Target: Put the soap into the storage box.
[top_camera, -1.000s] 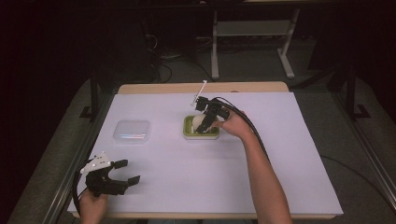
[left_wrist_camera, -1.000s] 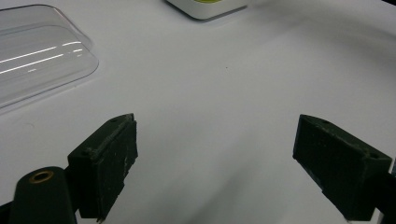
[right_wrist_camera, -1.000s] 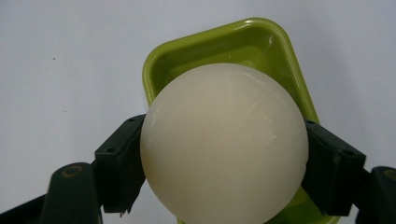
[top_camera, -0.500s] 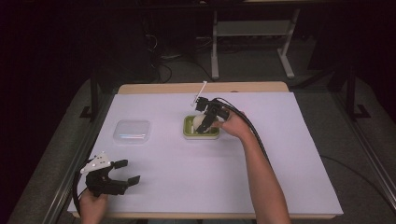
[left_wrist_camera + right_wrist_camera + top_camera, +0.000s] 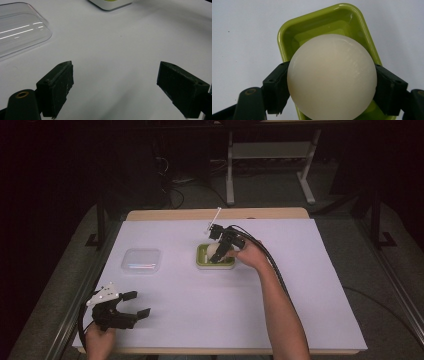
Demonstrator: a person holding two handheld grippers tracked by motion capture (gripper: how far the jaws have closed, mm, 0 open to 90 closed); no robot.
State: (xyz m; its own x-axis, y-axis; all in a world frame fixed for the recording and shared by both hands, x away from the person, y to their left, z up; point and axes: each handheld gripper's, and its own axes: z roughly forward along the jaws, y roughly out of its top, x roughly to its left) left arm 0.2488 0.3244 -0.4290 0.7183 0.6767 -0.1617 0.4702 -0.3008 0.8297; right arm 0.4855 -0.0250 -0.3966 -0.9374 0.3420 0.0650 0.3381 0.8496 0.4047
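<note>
A cream-white ball sits between the jaws of my right gripper, which is shut on it over a lime-green tray. From above, that right gripper hangs over the green tray at the table's middle, the ball pale inside it. My left gripper rests open near the front left corner, nothing between its jaws. In the left gripper view its jaws spread wide over bare white table.
A clear plastic lid lies left of the tray, also seen as the clear lid ahead of the left gripper. The white table sheet is bare to the right. Cables trail from both grippers.
</note>
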